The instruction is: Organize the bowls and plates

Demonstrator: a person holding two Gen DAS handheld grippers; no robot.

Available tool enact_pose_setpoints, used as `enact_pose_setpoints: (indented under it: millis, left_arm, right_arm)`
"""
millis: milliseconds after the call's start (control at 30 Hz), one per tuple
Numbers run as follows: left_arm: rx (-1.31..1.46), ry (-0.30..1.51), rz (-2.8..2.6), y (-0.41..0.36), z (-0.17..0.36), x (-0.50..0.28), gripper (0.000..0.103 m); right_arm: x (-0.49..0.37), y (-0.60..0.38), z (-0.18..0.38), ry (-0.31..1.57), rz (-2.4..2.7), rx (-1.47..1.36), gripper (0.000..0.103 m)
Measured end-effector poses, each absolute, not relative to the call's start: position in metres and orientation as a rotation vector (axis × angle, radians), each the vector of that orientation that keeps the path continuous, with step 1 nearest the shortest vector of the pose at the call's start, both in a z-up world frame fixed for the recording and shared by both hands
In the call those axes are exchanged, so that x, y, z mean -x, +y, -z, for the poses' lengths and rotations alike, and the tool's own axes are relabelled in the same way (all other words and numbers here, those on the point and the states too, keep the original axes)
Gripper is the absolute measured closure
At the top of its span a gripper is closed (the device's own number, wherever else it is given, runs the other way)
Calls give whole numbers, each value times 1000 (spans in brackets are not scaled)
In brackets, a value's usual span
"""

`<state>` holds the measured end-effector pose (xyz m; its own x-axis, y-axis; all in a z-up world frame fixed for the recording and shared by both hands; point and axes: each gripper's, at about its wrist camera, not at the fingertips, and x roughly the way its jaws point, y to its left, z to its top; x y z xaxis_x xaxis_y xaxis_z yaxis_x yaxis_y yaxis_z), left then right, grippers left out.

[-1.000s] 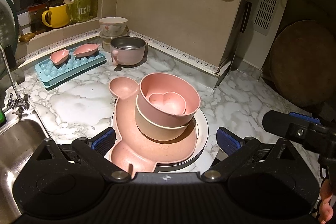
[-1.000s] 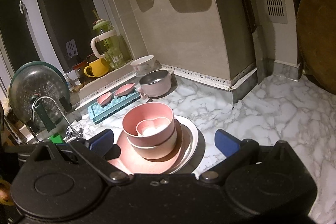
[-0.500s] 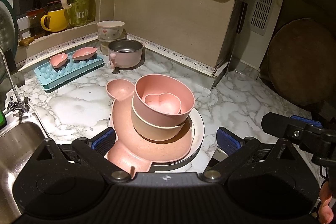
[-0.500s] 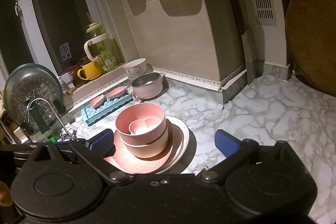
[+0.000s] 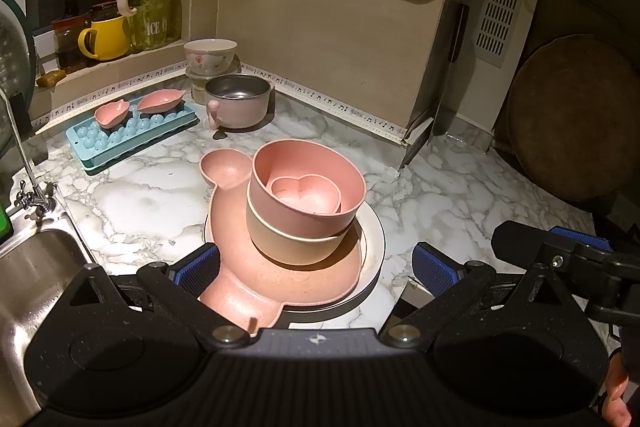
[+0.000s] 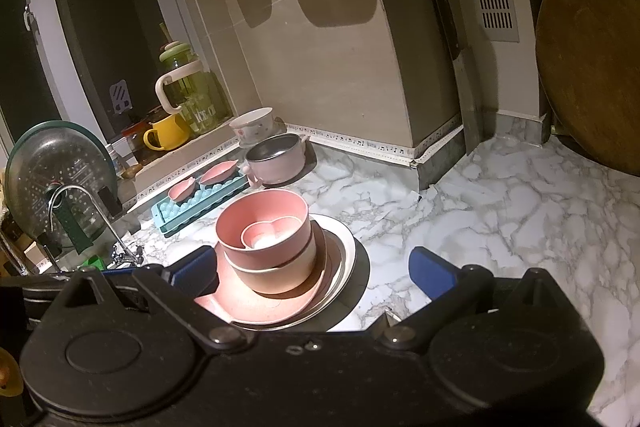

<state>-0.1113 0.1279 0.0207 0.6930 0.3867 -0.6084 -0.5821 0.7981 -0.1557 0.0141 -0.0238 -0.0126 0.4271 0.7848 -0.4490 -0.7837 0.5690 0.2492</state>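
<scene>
A stack stands on the marble counter: a white plate (image 5: 376, 231), a pink bear-shaped plate (image 5: 228, 171), a beige bowl (image 5: 292, 247), a pink bowl (image 5: 352, 199) and a small pink heart-shaped dish (image 5: 306, 193) inside it. The stack also shows in the right wrist view (image 6: 272, 243). My left gripper (image 5: 316, 269) is open and empty, its fingers either side of the stack's near edge. My right gripper (image 6: 312, 269) is open and empty, above and behind the stack; it shows at the right of the left wrist view (image 5: 560, 255).
A pink pot (image 5: 238, 101), a floral bowl (image 5: 210, 55) and a blue ice tray (image 5: 132, 131) with two small pink dishes stand at the back left. The sink (image 5: 28, 267) and tap lie left. A round wooden board (image 5: 576, 115) leans right.
Both grippers have drifted slightly back and up; the stack sits a little lower and farther left in the views. Nothing was taken hold of.
</scene>
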Motion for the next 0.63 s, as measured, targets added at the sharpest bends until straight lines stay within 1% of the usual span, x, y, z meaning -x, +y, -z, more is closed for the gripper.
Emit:
enact_pose_setpoints:
  millis: [633]
  left_arm:
    - [353,609,-538,128,-16,93,0]
  right_arm:
    - [-35,-29,10,553,-936,-24,0]
